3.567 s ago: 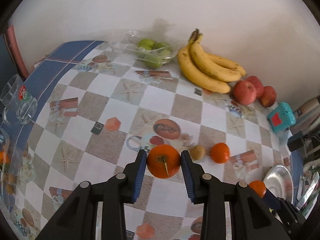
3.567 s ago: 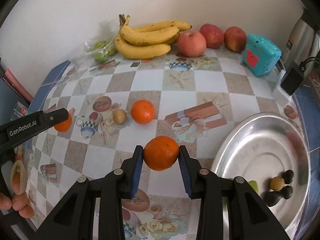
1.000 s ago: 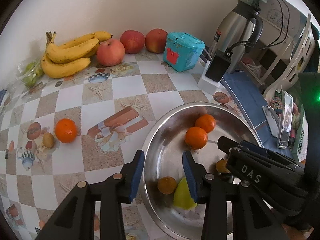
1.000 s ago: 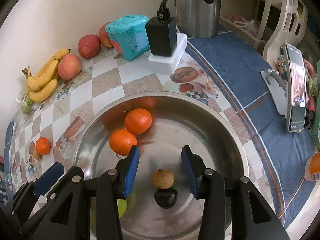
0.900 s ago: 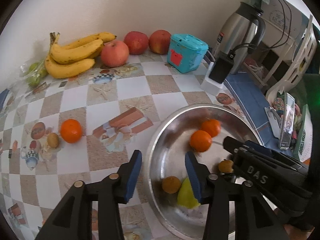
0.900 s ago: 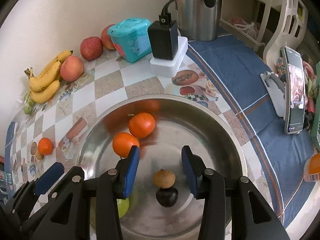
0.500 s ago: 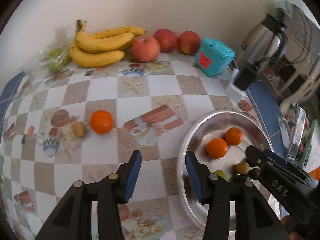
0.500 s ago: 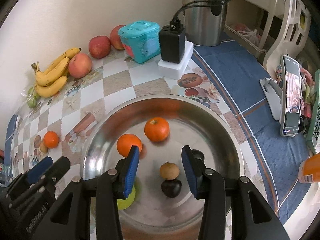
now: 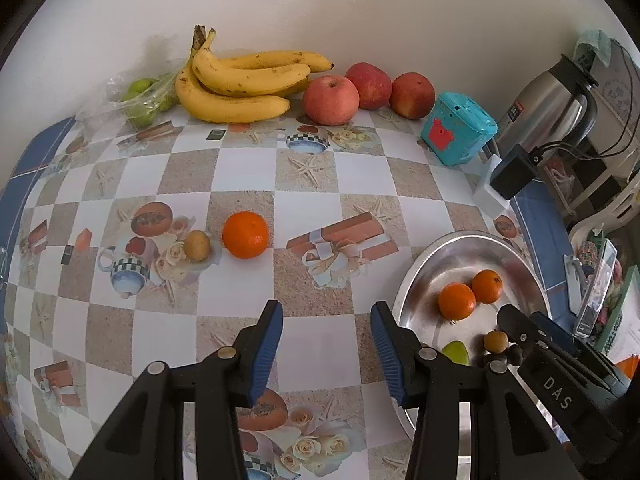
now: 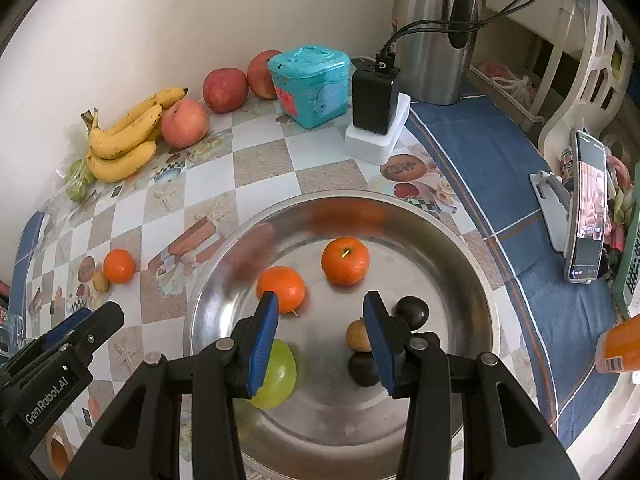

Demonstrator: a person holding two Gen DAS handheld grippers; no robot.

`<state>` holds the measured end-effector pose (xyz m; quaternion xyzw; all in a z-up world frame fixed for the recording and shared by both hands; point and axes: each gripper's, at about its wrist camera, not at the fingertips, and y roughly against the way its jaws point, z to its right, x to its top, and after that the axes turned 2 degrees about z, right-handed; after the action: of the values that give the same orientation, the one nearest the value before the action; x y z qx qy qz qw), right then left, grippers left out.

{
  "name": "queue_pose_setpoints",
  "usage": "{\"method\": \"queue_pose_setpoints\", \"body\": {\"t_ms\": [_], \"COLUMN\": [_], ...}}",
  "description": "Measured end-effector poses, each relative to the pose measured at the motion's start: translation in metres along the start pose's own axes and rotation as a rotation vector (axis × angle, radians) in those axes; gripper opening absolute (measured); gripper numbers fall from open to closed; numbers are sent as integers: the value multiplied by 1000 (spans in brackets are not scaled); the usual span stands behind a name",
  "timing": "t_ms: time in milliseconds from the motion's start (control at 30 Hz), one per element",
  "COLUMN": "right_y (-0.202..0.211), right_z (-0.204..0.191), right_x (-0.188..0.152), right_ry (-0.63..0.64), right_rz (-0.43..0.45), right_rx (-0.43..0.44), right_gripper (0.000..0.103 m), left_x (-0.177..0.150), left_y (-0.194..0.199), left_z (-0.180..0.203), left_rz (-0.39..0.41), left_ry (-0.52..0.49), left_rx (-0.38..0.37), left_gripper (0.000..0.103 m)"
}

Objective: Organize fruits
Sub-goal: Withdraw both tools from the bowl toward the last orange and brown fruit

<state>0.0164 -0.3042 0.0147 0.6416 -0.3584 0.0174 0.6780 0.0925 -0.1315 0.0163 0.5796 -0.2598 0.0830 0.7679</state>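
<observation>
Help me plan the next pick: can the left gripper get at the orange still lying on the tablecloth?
Probably yes: the left gripper is open and empty, and only bare tablecloth lies between it and the orange.

White capitals "DAS" stand on the black body of the right claw (image 9: 516, 322), at four o'clock in the left wrist view. "GenRobot.AI", also in white, runs along the side of the left claw (image 10: 102, 316), at eight o'clock in the right wrist view. The steel kettle (image 9: 548, 108) at two o'clock in the left wrist view bears a small label whose print is too small to read.
</observation>
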Motion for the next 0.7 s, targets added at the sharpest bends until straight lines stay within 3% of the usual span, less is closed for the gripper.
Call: {"method": "queue_pose_setpoints", "body": {"t_ms": [67,100,133,167,200,233,700], "right_y": [-2,-2,-3,-4,-5,-6,-11], "right_z": [0,-1,-1,-1,-2,-2,-3], "right_x": [0,-1,-1,-1,-1,-1,-3], "right_ry": [3,4,7,7,9,14,28], "right_rz": [-6,-9,-13,-14,-16,-18,-29], "right_rx": [-2,-3,-4,-6,-9,-13,-28], "right_gripper": [45,48,60,67,79,81,81], "left_x": [0,-1,-1,-2,-4,-4,-7], "left_y": [-2,-4,-6,-9,-11,-13,-19], "left_z": [0,-1,-2,-4,-6,-7,-30], "left_rz": [-8,-18,-26,-39,-46,-55,-69], "left_ry": [2,10,16,25,26,26,81], "left_rx": [5,12,19,37,51,67,139], "left_gripper": [53,68,80,83,84,84,88]}}
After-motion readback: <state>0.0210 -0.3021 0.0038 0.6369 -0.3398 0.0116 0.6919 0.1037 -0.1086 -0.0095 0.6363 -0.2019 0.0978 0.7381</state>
